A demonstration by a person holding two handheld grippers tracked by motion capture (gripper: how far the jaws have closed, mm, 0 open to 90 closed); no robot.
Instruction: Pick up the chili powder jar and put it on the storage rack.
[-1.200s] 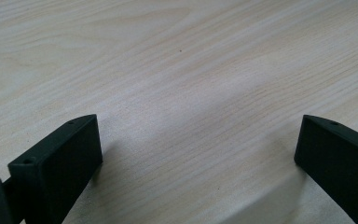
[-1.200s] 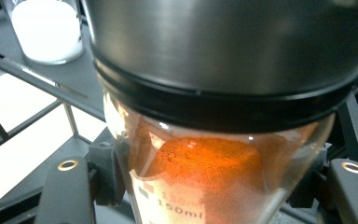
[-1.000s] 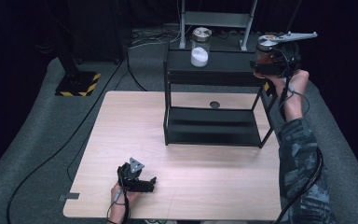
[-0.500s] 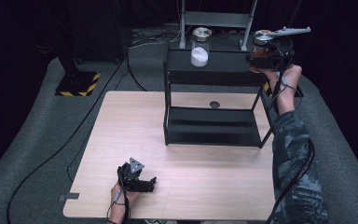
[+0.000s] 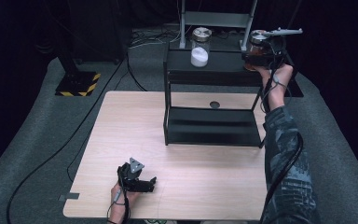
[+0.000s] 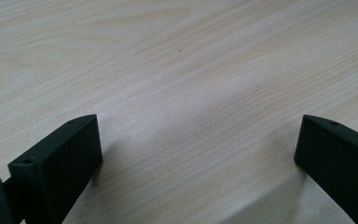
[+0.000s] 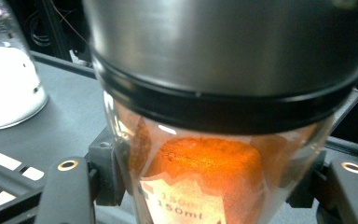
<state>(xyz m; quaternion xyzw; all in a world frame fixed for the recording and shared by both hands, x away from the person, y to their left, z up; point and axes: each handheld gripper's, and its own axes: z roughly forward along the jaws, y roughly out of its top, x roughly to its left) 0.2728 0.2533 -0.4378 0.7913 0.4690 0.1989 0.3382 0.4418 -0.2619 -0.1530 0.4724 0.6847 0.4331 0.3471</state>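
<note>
On the wooden surface (image 5: 121, 126) the left gripper (image 5: 142, 183) rested with jaws wide and empty, while the right gripper (image 5: 256, 55) clasped an orange-powder jar (image 7: 200, 182) at the rack (image 5: 214, 70).

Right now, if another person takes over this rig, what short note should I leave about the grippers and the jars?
Right gripper: shut on the orange jar, which has a metal lid, held at the right end of the shelf's top.
Left gripper: open, holding nothing, low over the table near its front edge.
White jar: stands on the shelf top, to the left of the orange jar.
Done: the orange jar is gripped.
Left: whether its base already rests on the shelf cannot be told. Probably set it down beside the white jar, then open the jaws.
</note>
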